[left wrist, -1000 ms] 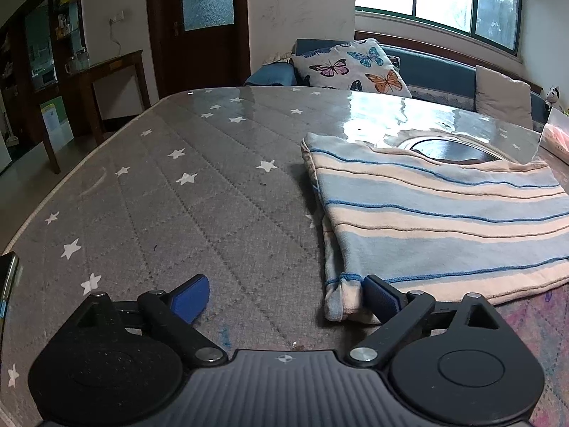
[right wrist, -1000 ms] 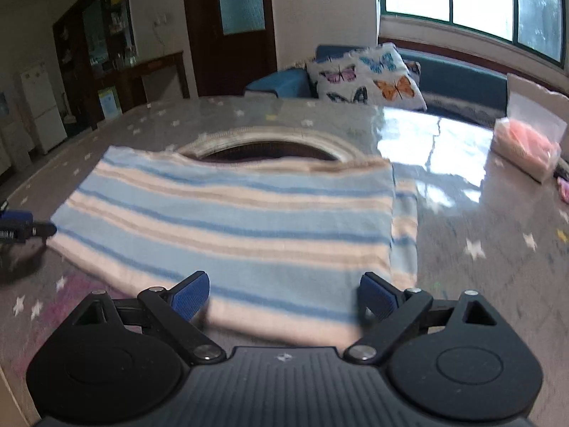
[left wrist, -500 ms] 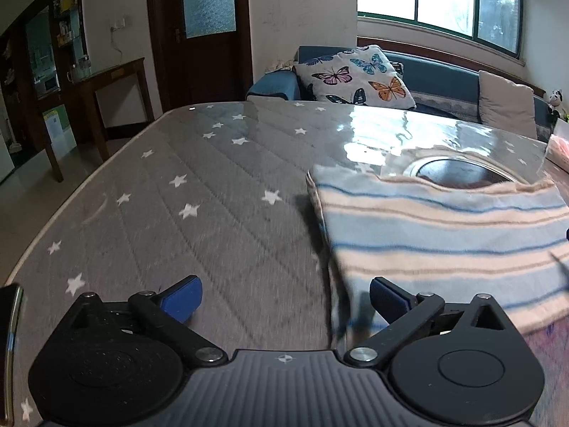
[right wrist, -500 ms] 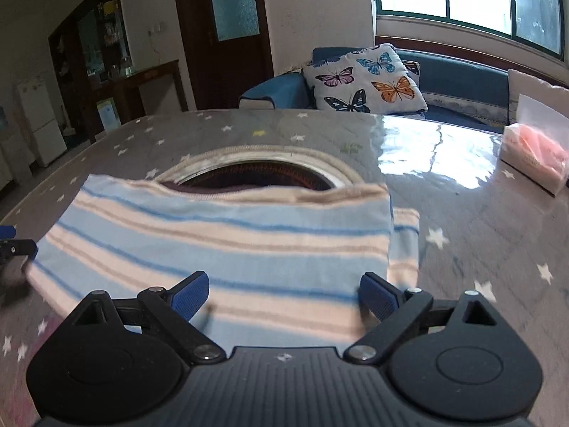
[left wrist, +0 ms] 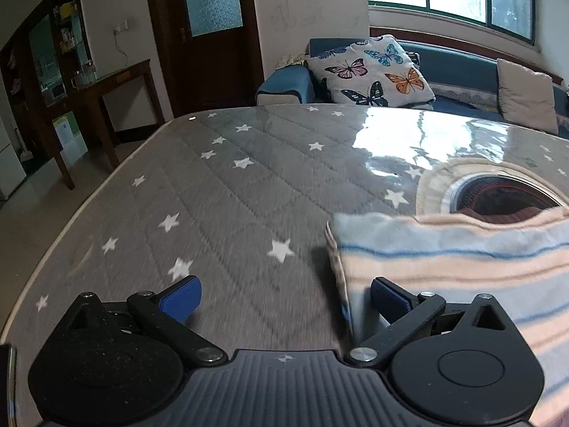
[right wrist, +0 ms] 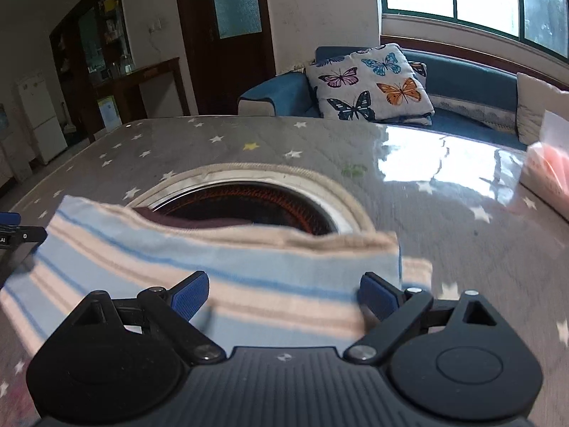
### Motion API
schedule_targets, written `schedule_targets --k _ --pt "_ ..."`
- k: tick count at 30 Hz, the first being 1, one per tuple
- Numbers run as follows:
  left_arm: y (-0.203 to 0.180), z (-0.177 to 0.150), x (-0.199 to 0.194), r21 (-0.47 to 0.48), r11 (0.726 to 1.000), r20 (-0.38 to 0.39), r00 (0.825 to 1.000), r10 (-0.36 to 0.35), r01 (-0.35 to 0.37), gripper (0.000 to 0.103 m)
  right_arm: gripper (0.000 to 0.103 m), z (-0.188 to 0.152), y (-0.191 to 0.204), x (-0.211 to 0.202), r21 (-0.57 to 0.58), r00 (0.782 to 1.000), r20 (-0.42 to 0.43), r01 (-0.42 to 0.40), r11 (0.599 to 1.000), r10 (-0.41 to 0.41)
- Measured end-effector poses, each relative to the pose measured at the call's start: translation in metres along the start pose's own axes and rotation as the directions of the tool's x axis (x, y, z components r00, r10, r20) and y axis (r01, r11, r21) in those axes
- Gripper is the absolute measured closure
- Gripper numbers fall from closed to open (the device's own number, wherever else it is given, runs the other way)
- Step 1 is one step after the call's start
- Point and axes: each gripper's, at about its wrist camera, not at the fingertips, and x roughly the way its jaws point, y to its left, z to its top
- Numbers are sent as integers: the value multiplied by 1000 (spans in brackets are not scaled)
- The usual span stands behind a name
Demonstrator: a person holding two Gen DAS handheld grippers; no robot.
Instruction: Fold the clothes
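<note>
striped top (right wrist: 199, 277), folded to a flat oblong of pale blue, cream and thin blue lines, lies on the grey star-print table cover (left wrist: 220, 192); it sits just ahead of and under the right tongs (right wrist: 284, 293), and to the right-hand side of the left tongs (left wrist: 284, 297), whose right pad hangs at the cloth's left edge while the left pad hangs over bare cover. left tongs: spread wide, nothing between the pads. right tongs: spread, both pads above the near part of the cloth, pinching nothing, though contact with the cloth cannot be ruled out. far edge of the top overlaps the round opening (right wrist: 249, 206) in the table, beyond both tongs. a narrow striped strip (right wrist: 416, 272) pokes out past the right edge, just beyond the right tongs' right pad. bagged pink item (right wrist: 547, 174) well off to the right; butterfly cushion (left wrist: 370, 71) on the sofa far beyond the table. step in hand, as judged: the fold looks laid and let go, with tidying or a further fold to come. to do it well: bring each pair of tongs to an outer corner of the near edge, pinch through all layers and not the top one alone, lift both sides evenly, tuck the stray strip in first, and keep the cloth from sagging into the opening.
</note>
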Motion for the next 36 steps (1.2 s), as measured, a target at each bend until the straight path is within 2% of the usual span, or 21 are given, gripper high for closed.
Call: schedule_targets --k 7,16,21,29,36 --pt "-4 19 28 11 1000 -7 1000 28 -28 0 9 7 -18 29 24 999 -29 18 1000 -18" --pt "-2 22 47 7 999 -23 999 41 -41 0 7 8 -20 29 20 1000 -28 4 1000 -3" --pt "-2 22 44 -4 999 -3 999 33 -33 0 7 8 -20 28 20 1000 -25 6 1000 -5" --pt "-2 21 39 -8 1000 -13 999 30 -30 0 8 10 -11 24 -21 999 -28 36 999 -36" --pt "2 17 21 -16 1000 -8 1000 12 -12 0 8 7 23 5 -113 1000 -20 -2 994 -1"
